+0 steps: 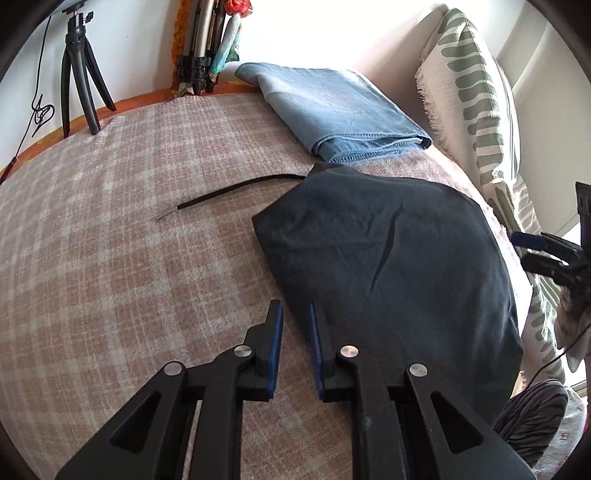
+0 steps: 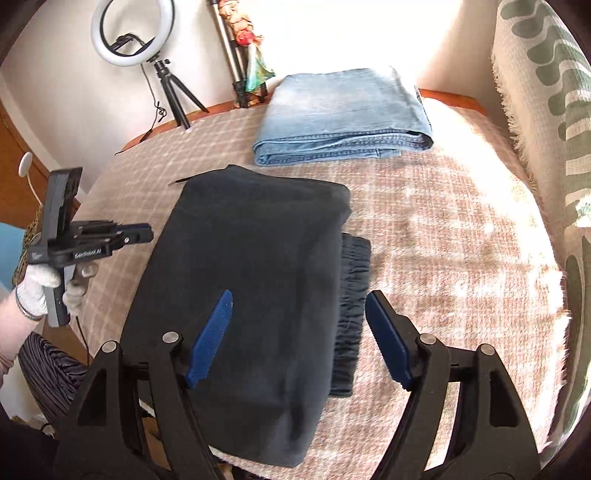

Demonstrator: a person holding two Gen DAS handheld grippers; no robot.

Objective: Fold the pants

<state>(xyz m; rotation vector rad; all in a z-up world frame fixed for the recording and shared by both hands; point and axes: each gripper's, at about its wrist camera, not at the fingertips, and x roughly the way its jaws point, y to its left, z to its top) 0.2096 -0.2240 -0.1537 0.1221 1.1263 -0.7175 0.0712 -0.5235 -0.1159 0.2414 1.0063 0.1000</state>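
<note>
- Far left in the right wrist view: a ring light (image 2: 133, 33) on a small black tripod (image 2: 176, 96) stands at the back edge of the bed. The same tripod (image 1: 79, 66) shows up top-left in the left wrist view.
- Just below that, the left gripper (image 2: 146, 233) is held in a white-gloved hand (image 2: 48, 288), off to the left of the dark pants and up off the checked blanket (image 2: 443, 236). In its own camera the left gripper (image 1: 295, 314) has its blue-padded fingers (image 1: 277, 332) only a narrow gap apart, nothing between them. So it's released, just barely parted, right at the near-left edge of the pants.
- A thin black strap (image 1: 236, 188) lies on the blanket (image 1: 110, 221), running out leftwards from the far corner of the pants.
- Middle: the black pants (image 2: 251, 288) are lying folded into a rough rectangle on the blanket. The gathered elastic waistband (image 2: 351, 295) sticks out from under the top layer on the right side. In the left view the black pants (image 1: 399, 258) look mostly flat with one long crease across them.
- Behind them, near but apart, a folded pair of light blue jeans (image 2: 343, 114) sits toward the back of the bed; jeans (image 1: 340, 110) from the other camera too.
- The right gripper (image 2: 299, 321) hovers over the near-right part of the pants, spread wide, gripping nothing. Its left finger is above the black fabric, its right finger above the blanket just past the waistband.
- Far right: a cream pillow with green squiggles (image 2: 546, 110) leans along the edge of the bed.
</note>
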